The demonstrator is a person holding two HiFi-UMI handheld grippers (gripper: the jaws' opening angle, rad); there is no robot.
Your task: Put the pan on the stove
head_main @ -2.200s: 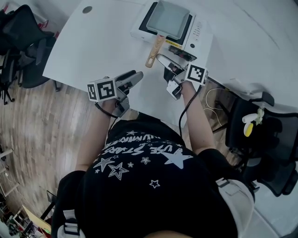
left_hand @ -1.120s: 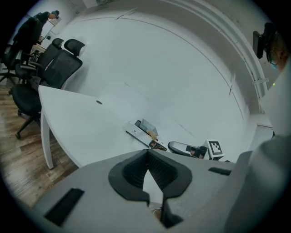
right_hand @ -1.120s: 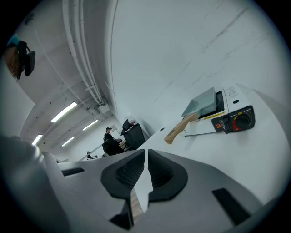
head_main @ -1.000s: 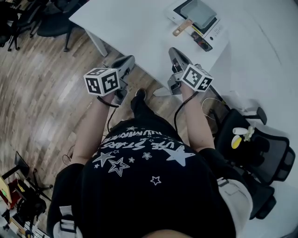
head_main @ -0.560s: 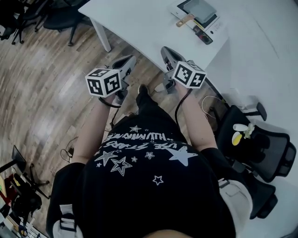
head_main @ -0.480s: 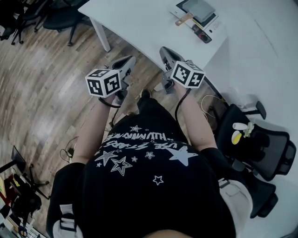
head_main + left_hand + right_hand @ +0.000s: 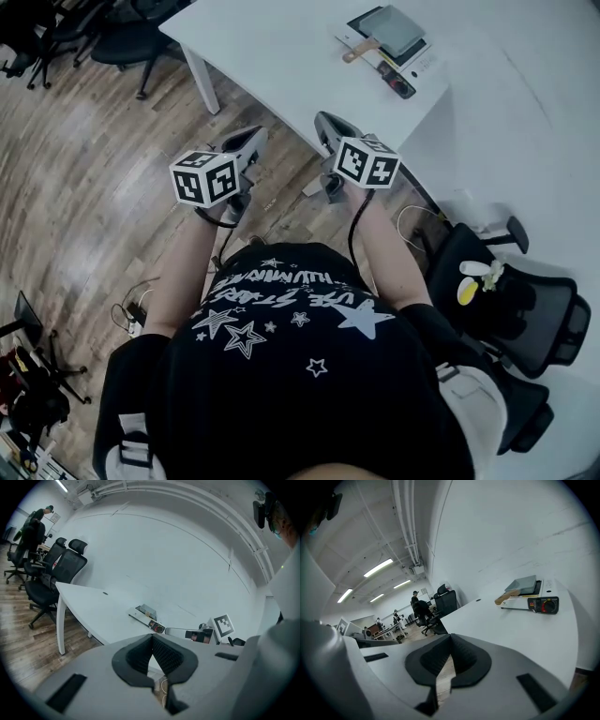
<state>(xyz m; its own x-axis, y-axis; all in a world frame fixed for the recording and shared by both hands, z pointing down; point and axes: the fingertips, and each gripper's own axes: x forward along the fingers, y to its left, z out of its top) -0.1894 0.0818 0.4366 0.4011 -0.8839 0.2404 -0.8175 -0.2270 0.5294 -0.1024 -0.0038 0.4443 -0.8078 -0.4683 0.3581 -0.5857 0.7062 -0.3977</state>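
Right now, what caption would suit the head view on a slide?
Pan on the stove on the white table; left tongs and right tongs shut, empty, off the table.

Open office, white table on a wood floor

On my feed I see a long white table (image 7: 272, 56) on a white leg (image 7: 200, 80), standing on a brown wood-plank floor (image 7: 84, 187). Black office chairs (image 7: 117, 42) cluster beyond its far end, and another black mesh chair (image 7: 539, 314) sits off to the right. A plain white wall (image 7: 154, 550) runs behind the table. Overhead I can make out lit fluorescent strip lights (image 7: 378, 567), and pipes (image 7: 405, 522) running along the ceiling next to the wall.
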